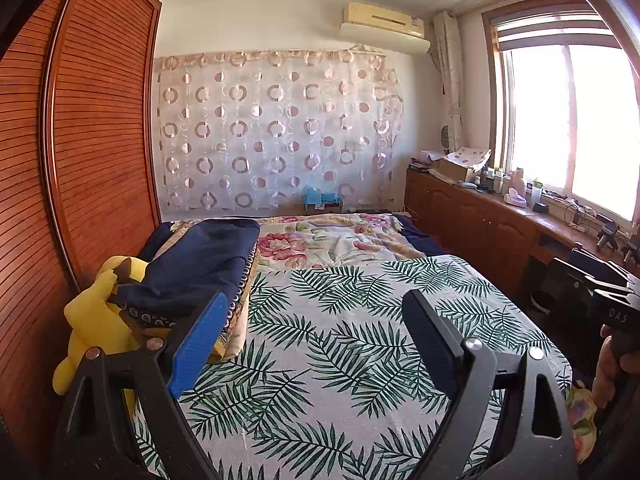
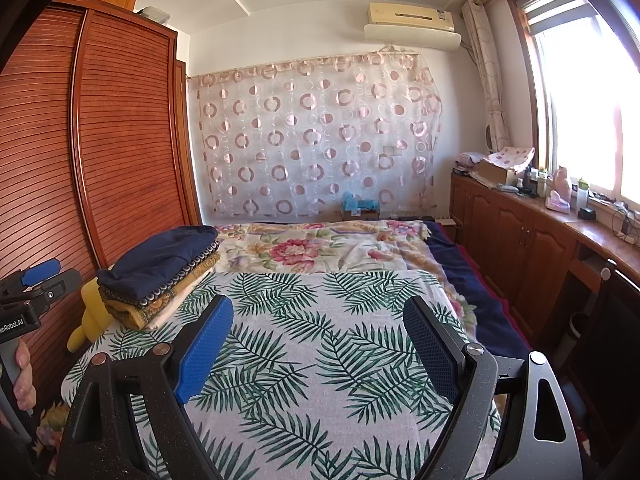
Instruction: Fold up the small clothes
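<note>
Work surface: the white bed cloth printed with green palm leaves (image 1: 340, 340) lies flat in front of me, and I see no loose garment on it in either view.
Folded pile: a neat stack of folded small clothes, dark navy piece on top over patterned and mustard-yellow layers (image 2: 160, 276), sits at about 10 o'clock from my right tool, at the left edge of the bed beside the brown slatted wooden wardrobe (image 2: 100, 140).
Neighbour: a yellow soft plush toy (image 1: 92, 320) is pressed against the pile on its wardrobe side.
Left gripper (image 1: 316, 344): both fingers spread wide, nothing between them; it hangs over the leaf cloth.
Right gripper (image 2: 320, 344): also spread wide and empty, over the same cloth.
Done, as I judge: several pieces look already folded and stacked.
Left to do: I cannot see any unfolded piece waiting; maybe it lies outside both views, or the work is near its end.
Beyond the pile: a crumpled floral bedspread in pink and cream (image 2: 320, 248) covers the far bed at 12 o'clock; I do not take it for small clothes.
</note>
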`<state>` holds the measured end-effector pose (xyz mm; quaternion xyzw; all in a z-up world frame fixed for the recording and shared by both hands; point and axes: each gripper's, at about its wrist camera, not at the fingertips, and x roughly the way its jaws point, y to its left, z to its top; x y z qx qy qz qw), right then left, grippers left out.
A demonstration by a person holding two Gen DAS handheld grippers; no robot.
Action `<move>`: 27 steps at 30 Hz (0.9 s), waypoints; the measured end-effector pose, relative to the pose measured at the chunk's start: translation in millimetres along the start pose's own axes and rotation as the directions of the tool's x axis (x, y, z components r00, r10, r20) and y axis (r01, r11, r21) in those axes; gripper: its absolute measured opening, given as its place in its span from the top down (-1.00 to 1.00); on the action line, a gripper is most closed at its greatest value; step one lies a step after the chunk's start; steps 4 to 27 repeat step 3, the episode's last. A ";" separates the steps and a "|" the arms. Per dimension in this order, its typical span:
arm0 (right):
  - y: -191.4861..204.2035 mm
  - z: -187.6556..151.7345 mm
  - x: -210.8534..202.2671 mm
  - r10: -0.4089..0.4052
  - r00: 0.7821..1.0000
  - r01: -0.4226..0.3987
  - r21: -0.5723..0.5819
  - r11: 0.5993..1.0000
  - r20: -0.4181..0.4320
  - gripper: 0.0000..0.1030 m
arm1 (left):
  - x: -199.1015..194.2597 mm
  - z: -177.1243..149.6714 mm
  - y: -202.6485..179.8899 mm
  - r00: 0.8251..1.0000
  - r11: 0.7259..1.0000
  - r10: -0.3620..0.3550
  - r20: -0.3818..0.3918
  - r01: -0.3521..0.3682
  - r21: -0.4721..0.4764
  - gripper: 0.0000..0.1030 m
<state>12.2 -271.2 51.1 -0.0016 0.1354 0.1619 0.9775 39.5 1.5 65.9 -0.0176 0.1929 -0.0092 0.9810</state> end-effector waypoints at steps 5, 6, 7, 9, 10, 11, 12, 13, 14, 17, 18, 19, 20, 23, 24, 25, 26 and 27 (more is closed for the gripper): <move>-0.6 -0.9 0.0 0.001 1.000 -0.001 -0.001 1.000 0.001 -0.71 | 0.1 -0.4 -0.4 1.000 1.000 -0.001 0.000 0.001 0.001 -0.74; -0.6 -0.9 0.0 0.001 1.000 -0.001 -0.001 1.000 0.001 -0.71 | 0.1 -0.4 -0.4 1.000 1.000 -0.001 0.000 0.001 0.001 -0.74; -0.6 -0.9 0.0 0.001 1.000 -0.001 -0.001 1.000 0.001 -0.71 | 0.1 -0.4 -0.4 1.000 1.000 -0.001 0.000 0.001 0.001 -0.74; -0.6 -0.9 0.0 0.001 1.000 -0.001 -0.001 1.000 0.001 -0.71 | 0.1 -0.4 -0.4 1.000 1.000 -0.001 0.000 0.001 0.001 -0.74; -0.6 -0.9 0.0 0.001 1.000 -0.001 -0.001 1.000 0.001 -0.71 | 0.1 -0.4 -0.4 1.000 1.000 -0.001 0.000 0.001 0.001 -0.74; -0.6 -0.9 0.0 0.001 1.000 -0.001 -0.001 1.000 0.001 -0.71 | 0.1 -0.4 -0.4 1.000 1.000 -0.001 0.000 0.001 0.001 -0.74; -0.6 -0.9 0.0 0.001 1.000 -0.001 -0.001 1.000 0.001 -0.71 | 0.1 -0.4 -0.4 1.000 1.000 -0.001 0.000 0.001 0.001 -0.74; -0.6 -0.9 0.0 0.001 1.000 -0.001 -0.001 1.000 0.001 -0.71 | 0.1 -0.4 -0.4 1.000 1.000 -0.001 0.000 0.001 0.001 -0.74; -0.6 -0.9 0.0 0.001 1.000 -0.001 -0.001 1.000 0.001 -0.71 | 0.1 -0.4 -0.4 1.000 1.000 -0.001 0.000 0.001 0.001 -0.74; -0.6 -0.9 0.0 0.001 1.000 -0.001 -0.001 1.000 0.001 -0.71 | 0.1 -0.4 -0.4 1.000 1.000 -0.001 0.000 0.001 0.001 -0.74; -0.6 -0.9 0.0 0.001 1.000 -0.001 -0.001 1.000 0.001 -0.71 | 0.1 -0.4 -0.4 1.000 1.000 -0.001 0.000 0.001 0.001 -0.74; -0.6 -0.9 0.0 0.001 1.000 -0.001 -0.001 1.000 0.001 -0.71 | 0.1 -0.4 -0.4 1.000 1.000 -0.001 0.000 0.001 0.001 -0.74; -0.6 -0.9 0.0 0.001 1.000 -0.001 -0.001 1.000 0.001 -0.71 | 0.1 -0.4 -0.4 1.000 1.000 -0.001 0.000 0.001 0.001 -0.74; -0.6 -0.9 0.0 0.001 1.000 -0.001 -0.001 1.000 0.001 -0.71 | 0.1 -0.4 -0.4 1.000 1.000 -0.001 0.000 0.001 0.001 -0.74; -0.6 -0.9 0.0 0.001 1.000 -0.001 -0.001 1.000 0.001 -0.71 | 0.1 -0.4 -0.4 1.000 1.000 -0.001 0.000 0.001 0.001 -0.74; -0.6 -0.9 0.0 0.001 1.000 -0.001 -0.001 1.000 0.001 -0.71 | 0.1 -0.4 -0.4 1.000 1.000 -0.001 0.000 0.001 0.001 -0.74; -0.6 -0.9 0.0 0.001 1.000 -0.001 -0.001 1.000 0.001 -0.71 | 0.1 -0.4 -0.4 1.000 1.000 -0.001 0.000 0.001 0.001 -0.74; -0.6 -0.9 0.0 0.001 1.000 -0.001 -0.001 1.000 0.001 -0.71 | 0.1 -0.4 -0.4 1.000 1.000 -0.001 0.000 0.001 0.001 -0.74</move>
